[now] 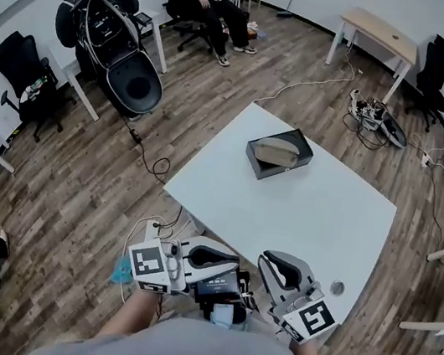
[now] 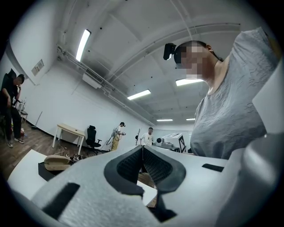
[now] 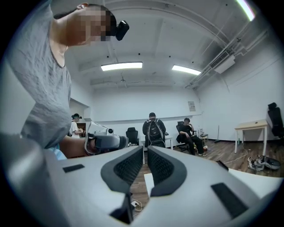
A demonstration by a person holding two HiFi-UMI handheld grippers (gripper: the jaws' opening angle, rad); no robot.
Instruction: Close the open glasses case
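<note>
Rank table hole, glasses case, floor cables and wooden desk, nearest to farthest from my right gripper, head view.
1. Table hole, beside the right gripper.
2. Glasses case, far side of table.
3. Cables, floor beyond.
4. Wooden desk, by the wall.

No legible text, brand, number or sign in any view. The left marker cube [image 1: 148, 266] and the right marker cube [image 1: 314, 319] carry black-and-white square patterns only, no characters. The wall notice [image 3: 191, 106], at 3 o'clock from centre in the right gripper view, is too small to read.

Wood floor [image 1: 78, 173], white walls [image 2: 53, 102], ceiling strip lights [image 2: 83, 44]
</note>
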